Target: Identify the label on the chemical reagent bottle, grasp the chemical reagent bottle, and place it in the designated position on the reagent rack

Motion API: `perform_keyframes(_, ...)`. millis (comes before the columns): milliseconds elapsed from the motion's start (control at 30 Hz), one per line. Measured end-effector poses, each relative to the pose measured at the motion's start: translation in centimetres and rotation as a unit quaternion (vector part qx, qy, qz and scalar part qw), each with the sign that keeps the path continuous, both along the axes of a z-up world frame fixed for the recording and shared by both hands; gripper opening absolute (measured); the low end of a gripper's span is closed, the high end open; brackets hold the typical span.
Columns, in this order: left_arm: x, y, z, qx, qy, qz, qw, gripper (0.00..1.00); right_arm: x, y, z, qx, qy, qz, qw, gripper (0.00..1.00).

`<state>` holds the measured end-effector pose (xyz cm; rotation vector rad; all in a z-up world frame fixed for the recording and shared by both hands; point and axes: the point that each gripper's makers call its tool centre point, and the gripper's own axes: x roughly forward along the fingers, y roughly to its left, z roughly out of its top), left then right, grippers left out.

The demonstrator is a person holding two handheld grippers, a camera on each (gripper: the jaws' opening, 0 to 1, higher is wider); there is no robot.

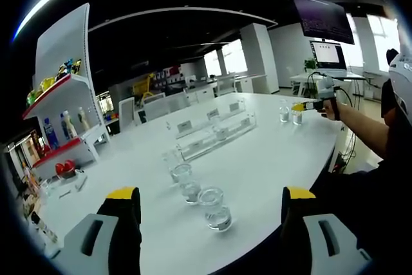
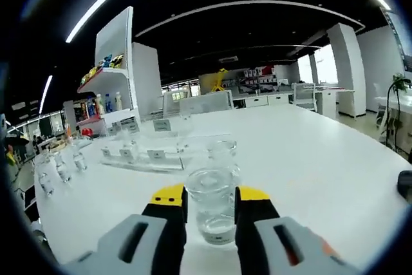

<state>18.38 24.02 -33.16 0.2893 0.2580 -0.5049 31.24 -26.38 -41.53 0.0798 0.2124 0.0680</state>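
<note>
Between the yellow-tipped jaws of the right gripper (image 2: 210, 202) stands a clear bottle (image 2: 213, 212) on the white table (image 2: 335, 165), and the jaws press against its sides, clamped on it. Just behind it stands a second clear bottle (image 2: 222, 151), and beyond that, to the left, lies a clear rack (image 2: 138, 156) with small white labels along its front. More small bottles (image 2: 62, 170) stand near the table's left edge in the right gripper view. A white shelf unit (image 2: 112, 88) with coloured goods rises behind the table.

Seen from the left gripper view, the left gripper (image 1: 209, 199) has its jaws wide apart, holding nothing, low over the near edge of the table (image 1: 277, 152). Ahead of them a short row of clear bottles (image 1: 193, 188) stands on the table, the nearest one (image 1: 215, 209) just ahead of the jaws. Farther back lies the clear rack (image 1: 215, 130) with labelled slots. At the far right, a person's arm (image 1: 364, 123) reaches over the table, holding the right gripper (image 1: 302, 106) at two bottles (image 1: 290, 113) near the table's far edge
</note>
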Motion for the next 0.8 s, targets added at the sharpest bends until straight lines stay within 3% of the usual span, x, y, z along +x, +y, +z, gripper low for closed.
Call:
perform_keyframes(200,-0.02,0.35,-0.17,-0.004,0.001,0.004,1.0,0.9,-0.02,0.03,-0.07,-0.023,0.0,-0.004,0.9997,0.23)
perform_keyframes(233,-0.02,0.4,-0.22,-0.004,0.001,0.005,1.0,0.9,0.04,0.01,-0.11,-0.045,-0.004,-0.011,0.9989,0.23)
perform_keyframes(367,-0.02,0.43,-0.28,-0.005,0.003,0.004,1.0,0.9,-0.01,0.05,-0.17,-0.075,-0.011,-0.017,0.997,0.22)
perform_keyframes(800,0.45,-0.07,-0.52,-0.003,0.006,-0.002,1.0,0.9,-0.18,-0.12,0.08,-0.08,-0.046,-0.032,0.9952,0.21)
